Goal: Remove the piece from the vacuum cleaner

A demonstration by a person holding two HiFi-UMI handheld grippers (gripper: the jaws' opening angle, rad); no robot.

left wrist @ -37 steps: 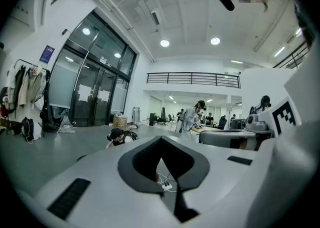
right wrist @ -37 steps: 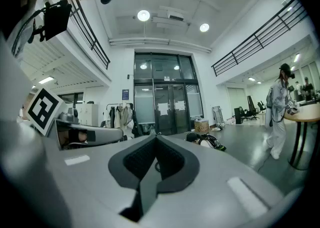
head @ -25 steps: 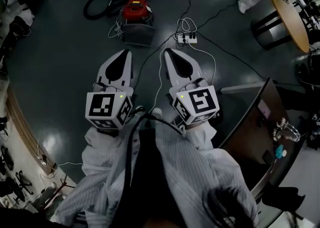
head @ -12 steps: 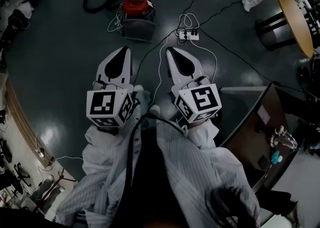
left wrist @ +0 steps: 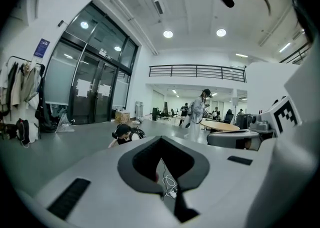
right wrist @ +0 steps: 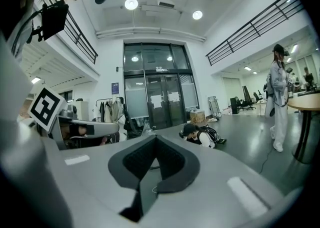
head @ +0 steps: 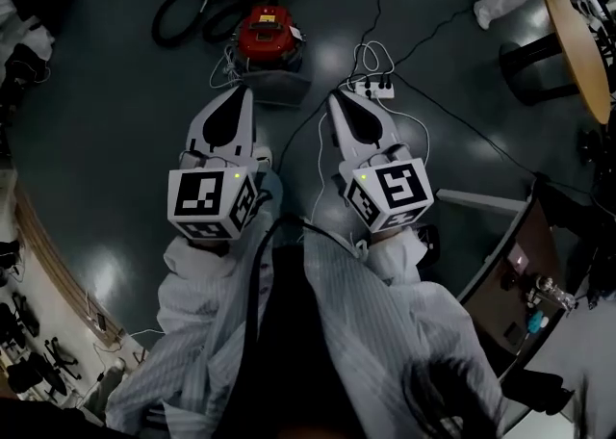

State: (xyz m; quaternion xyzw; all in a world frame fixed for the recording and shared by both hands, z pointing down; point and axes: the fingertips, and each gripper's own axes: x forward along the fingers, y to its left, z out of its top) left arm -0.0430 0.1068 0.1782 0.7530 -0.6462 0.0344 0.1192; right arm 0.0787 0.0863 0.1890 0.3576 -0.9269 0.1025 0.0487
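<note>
A black hose [head: 173, 18] curls on the dark floor [head: 106, 119], and the red vacuum cleaner [head: 266, 29] sits just right of it (a crouching person [left wrist: 123, 132] is on its far side). Nearer the wearer, the left gripper [head: 239, 94] is held above the floor, pointing toward the cleaner, its jaws closed on nothing. Beside it the right gripper [head: 338, 98] is likewise closed and empty, its tip toward a white power strip [head: 374, 89]. A round wooden table [head: 580, 38] stands far right.
</note>
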